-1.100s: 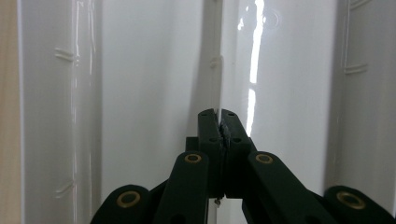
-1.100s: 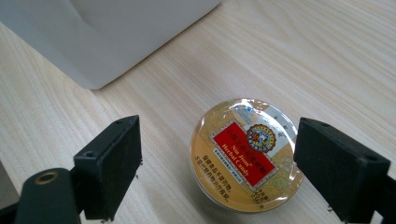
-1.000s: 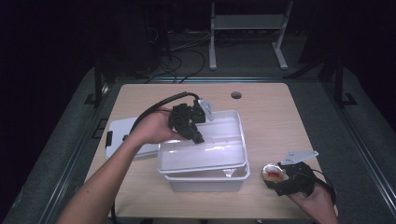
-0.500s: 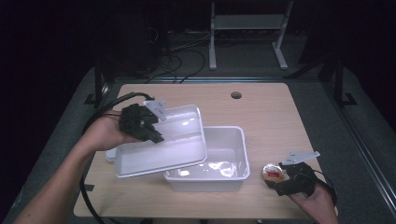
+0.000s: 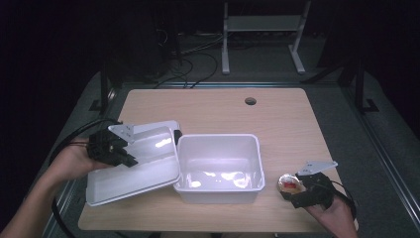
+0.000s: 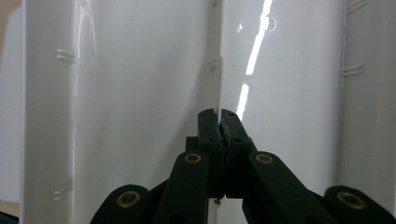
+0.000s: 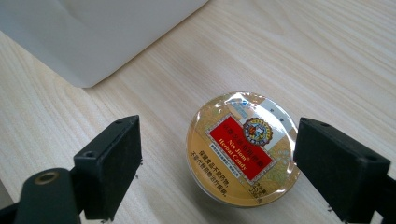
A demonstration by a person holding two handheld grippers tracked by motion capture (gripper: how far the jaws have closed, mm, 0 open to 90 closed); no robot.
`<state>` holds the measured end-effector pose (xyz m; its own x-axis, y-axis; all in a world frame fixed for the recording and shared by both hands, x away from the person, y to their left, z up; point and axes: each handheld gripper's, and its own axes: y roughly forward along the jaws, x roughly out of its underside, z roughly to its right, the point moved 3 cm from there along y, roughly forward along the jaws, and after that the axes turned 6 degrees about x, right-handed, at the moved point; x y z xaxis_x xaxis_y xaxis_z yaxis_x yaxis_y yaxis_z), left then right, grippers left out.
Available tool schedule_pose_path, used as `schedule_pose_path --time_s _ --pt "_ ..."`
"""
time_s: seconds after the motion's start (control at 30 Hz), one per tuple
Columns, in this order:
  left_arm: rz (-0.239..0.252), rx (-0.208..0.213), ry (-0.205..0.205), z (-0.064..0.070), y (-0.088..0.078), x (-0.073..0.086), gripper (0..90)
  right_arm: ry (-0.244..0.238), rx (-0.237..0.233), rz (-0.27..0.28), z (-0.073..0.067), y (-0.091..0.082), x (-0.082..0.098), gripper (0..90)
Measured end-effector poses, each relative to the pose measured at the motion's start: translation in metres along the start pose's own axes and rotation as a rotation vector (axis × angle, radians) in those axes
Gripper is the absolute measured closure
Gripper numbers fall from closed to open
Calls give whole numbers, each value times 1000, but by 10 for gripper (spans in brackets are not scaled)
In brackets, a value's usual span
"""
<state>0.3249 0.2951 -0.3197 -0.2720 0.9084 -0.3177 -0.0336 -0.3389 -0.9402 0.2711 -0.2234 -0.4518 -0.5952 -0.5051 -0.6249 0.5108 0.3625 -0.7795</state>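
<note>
One white lid [image 5: 138, 166], pinched by its edge in the left gripper [image 5: 116, 151], is being set down just left of the one open tub [image 5: 219, 166]. Next, I judge, comes release. Right of the tub, the right gripper [image 5: 302, 191] straddles one candy tin [image 7: 243, 147], jaws wide, not touching

The person's left forearm comes in from the bottom left of the high view and slants up to the left hand [image 5: 74, 161]. That hand holds the black two-jaw left gripper [image 5: 130, 159], which points to the right across the table. In the left gripper view its jaws are squeezed tight together — pinching a thin white plastic edge. The right hand [image 5: 333, 210] sits low at the bottom right, holding the black right gripper [image 5: 286, 188]. Its jaws stand wide apart — nothing is squeezed.
</note>
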Motion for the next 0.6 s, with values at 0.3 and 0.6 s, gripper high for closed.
schedule_pose_path --time_s 0.3,0.6 --pt "7 17 -28 -1 15 34 893 5 1 -8 -1 1 1 147" --pt "-80 58 -2 -1 64 44 893 -6 2 -13 -2 3 1 147"
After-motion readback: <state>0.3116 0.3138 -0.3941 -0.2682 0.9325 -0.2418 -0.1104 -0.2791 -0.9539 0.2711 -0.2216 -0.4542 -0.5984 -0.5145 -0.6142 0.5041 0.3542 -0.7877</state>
